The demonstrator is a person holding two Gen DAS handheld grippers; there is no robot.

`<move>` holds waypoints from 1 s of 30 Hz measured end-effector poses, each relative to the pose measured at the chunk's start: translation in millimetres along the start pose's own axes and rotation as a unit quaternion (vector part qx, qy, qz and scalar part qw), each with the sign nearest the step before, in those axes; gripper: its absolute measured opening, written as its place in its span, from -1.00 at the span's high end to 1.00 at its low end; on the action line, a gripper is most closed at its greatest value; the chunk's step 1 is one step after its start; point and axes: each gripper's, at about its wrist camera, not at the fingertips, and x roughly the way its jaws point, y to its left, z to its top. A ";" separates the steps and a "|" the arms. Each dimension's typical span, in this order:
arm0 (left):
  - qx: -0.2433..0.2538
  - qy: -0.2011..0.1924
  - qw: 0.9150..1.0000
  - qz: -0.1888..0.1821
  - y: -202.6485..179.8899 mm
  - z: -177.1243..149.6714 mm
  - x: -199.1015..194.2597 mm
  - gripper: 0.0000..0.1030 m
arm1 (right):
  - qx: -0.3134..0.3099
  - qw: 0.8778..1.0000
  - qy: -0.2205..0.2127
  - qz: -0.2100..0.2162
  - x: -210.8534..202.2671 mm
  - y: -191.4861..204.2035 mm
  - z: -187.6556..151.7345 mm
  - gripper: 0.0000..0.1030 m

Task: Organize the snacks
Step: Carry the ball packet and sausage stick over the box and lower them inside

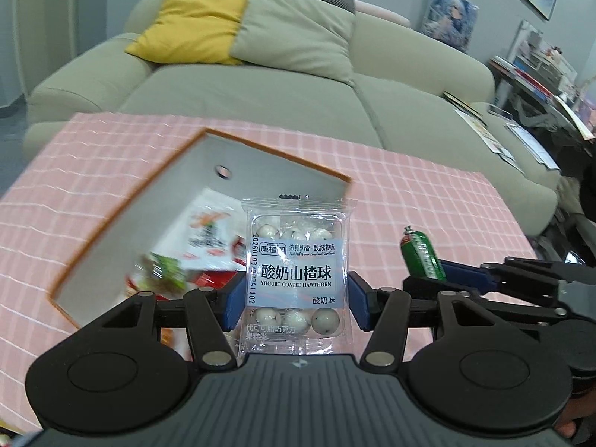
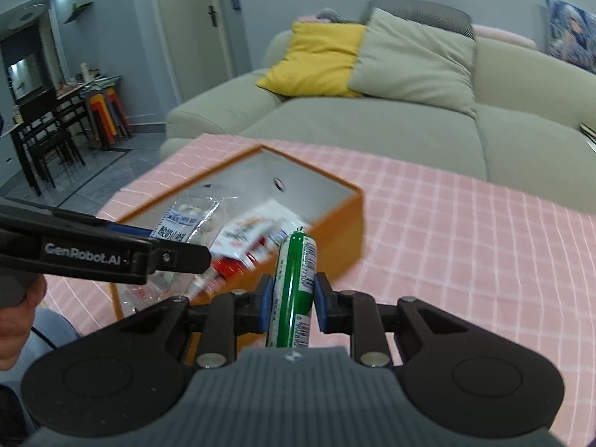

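Observation:
My left gripper [image 1: 296, 294] is shut on a clear pack of yogurt-coated hawthorn balls [image 1: 297, 279], held upright above the near right part of an orange box [image 1: 123, 208] with a grey inside. The pack also shows in the right wrist view [image 2: 190, 219], over the box [image 2: 335, 231]. My right gripper [image 2: 290, 298] is shut on a green snack stick [image 2: 294, 287], held just right of the box's near side; the stick shows in the left wrist view [image 1: 422, 255]. Several snack packets [image 1: 208, 234] lie inside the box.
The box sits on a table with a pink checked cloth [image 1: 428, 205]. A beige sofa [image 1: 260, 93] with a yellow cushion [image 1: 193, 22] and a grey one stands behind. Papers lie on the sofa's right end [image 1: 484, 130]. A dining table with chairs [image 2: 48, 123] stands far left.

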 end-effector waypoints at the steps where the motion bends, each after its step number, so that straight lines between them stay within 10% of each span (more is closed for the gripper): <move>1: 0.002 0.000 1.000 0.003 5.3 3.7 -0.4 -0.24 | -0.003 1.000 -0.001 0.005 3.8 5.1 5.5 0.61; 30: 0.099 0.140 0.980 0.096 66.4 32.2 112.6 -0.26 | -0.143 0.983 0.111 -0.023 177.7 49.9 56.1 0.61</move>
